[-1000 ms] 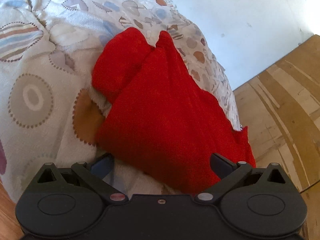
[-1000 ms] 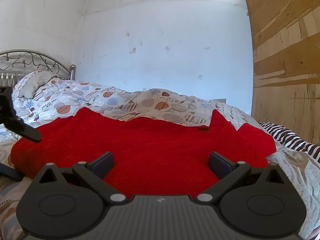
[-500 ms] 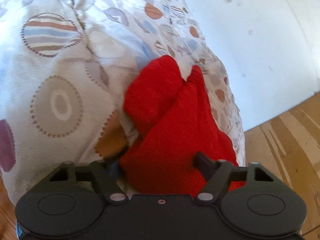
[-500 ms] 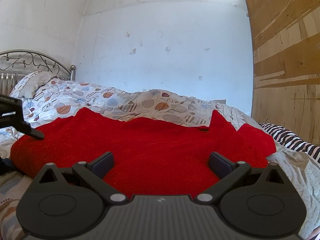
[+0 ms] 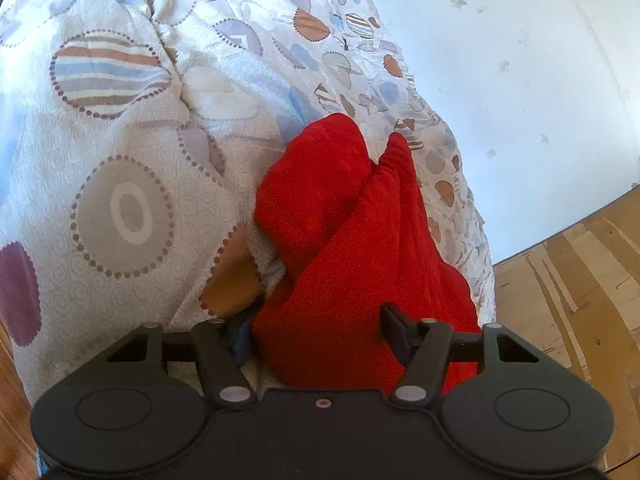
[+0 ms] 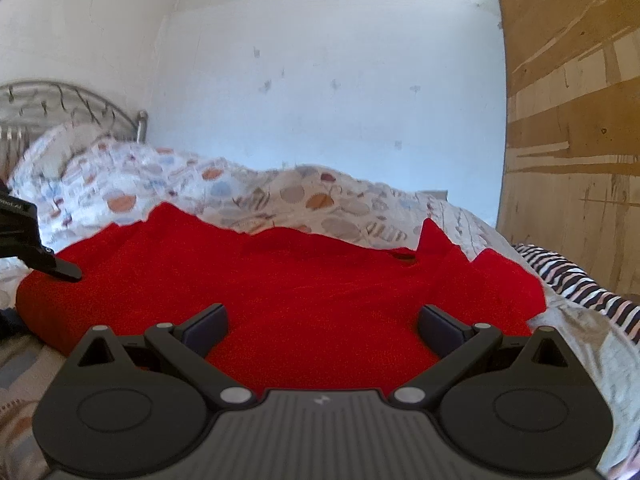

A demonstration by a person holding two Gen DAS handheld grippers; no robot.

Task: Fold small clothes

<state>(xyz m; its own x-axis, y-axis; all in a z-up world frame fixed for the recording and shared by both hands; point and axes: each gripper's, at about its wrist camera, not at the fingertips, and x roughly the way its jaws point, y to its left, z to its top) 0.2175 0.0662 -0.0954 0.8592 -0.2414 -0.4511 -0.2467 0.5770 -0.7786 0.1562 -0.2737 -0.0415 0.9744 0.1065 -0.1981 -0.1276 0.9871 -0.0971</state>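
Left gripper (image 5: 320, 334): jaws part-closed around one end of the red garment (image 5: 360, 248), cloth bunched between them; whether they truly pinch it cannot be told.

Right gripper (image 6: 322, 330): jaws wide apart, holding nothing, low over the near edge of the red garment (image 6: 280, 288).

Red garment: spread across the patterned quilt (image 5: 120, 128) on the bed, one end rumpled into two humps, a small point standing up at the other.

Step in hand, by my reckoning: securing an end before folding it over. To do it well, the left should take only the red cloth and none of the quilt beneath; the right should close on the near edge level with it, so the fold lands straight.

Left view only: the bunched end up close, the quilt dented under it, the wooden floor (image 5: 568, 280).

Right view only: the garment's whole breadth, the left gripper's finger (image 6: 60, 268) resting at its far-left end, a striped cloth (image 6: 576, 280), the metal headboard (image 6: 60, 100), a wooden panel (image 6: 572, 120).
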